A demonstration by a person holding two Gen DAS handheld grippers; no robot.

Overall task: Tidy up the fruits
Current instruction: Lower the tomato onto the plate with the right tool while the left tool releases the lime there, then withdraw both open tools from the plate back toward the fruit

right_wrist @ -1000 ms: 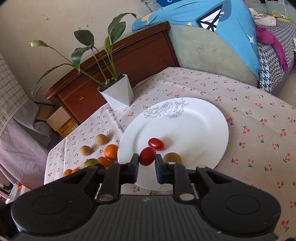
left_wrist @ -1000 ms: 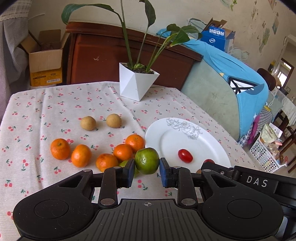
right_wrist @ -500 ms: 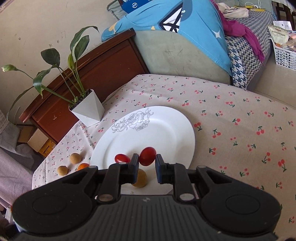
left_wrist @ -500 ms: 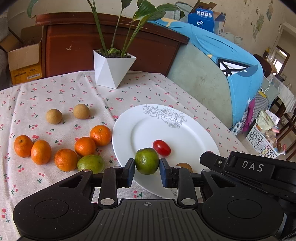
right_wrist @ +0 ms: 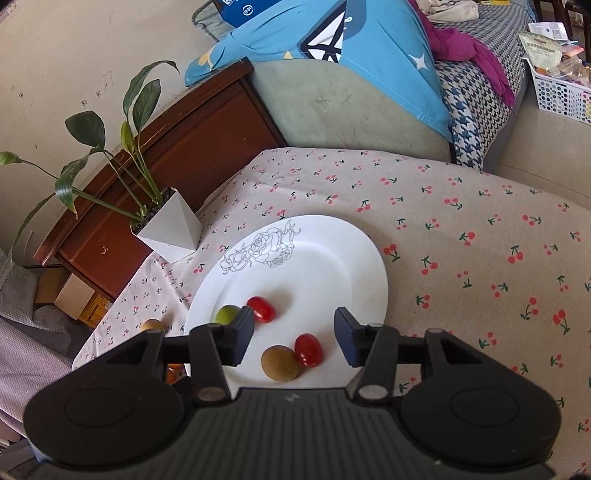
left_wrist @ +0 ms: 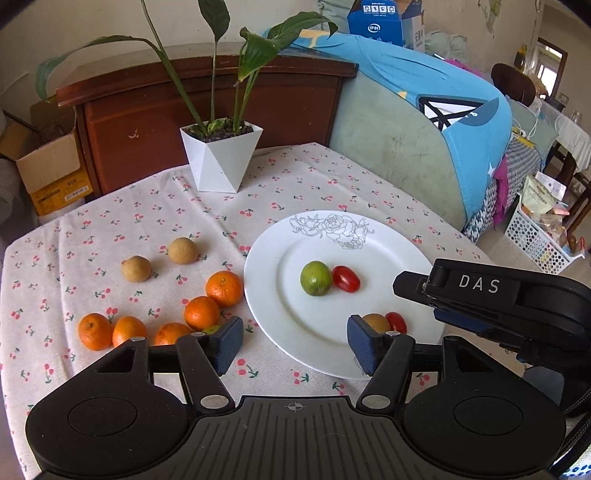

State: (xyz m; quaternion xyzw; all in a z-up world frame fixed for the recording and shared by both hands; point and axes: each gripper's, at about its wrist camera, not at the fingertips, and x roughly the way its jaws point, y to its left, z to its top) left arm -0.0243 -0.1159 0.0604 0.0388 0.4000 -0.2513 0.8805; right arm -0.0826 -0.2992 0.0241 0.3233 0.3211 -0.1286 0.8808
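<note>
Two tomatoes point(right_wrist: 308, 349), plate point(right_wrist: 354, 258), beyond right gripper point(right_wrist: 293, 339)

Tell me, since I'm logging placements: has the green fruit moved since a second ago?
Yes. The green fruit left the left gripper, whose fingers have just been opening, and lies on the plate beside a cherry tomato.

Beige wall point(left_wrist: 92, 22), dark wooden cabinet point(left_wrist: 207, 107), blue-draped sofa point(left_wrist: 424, 122), daylight
</note>
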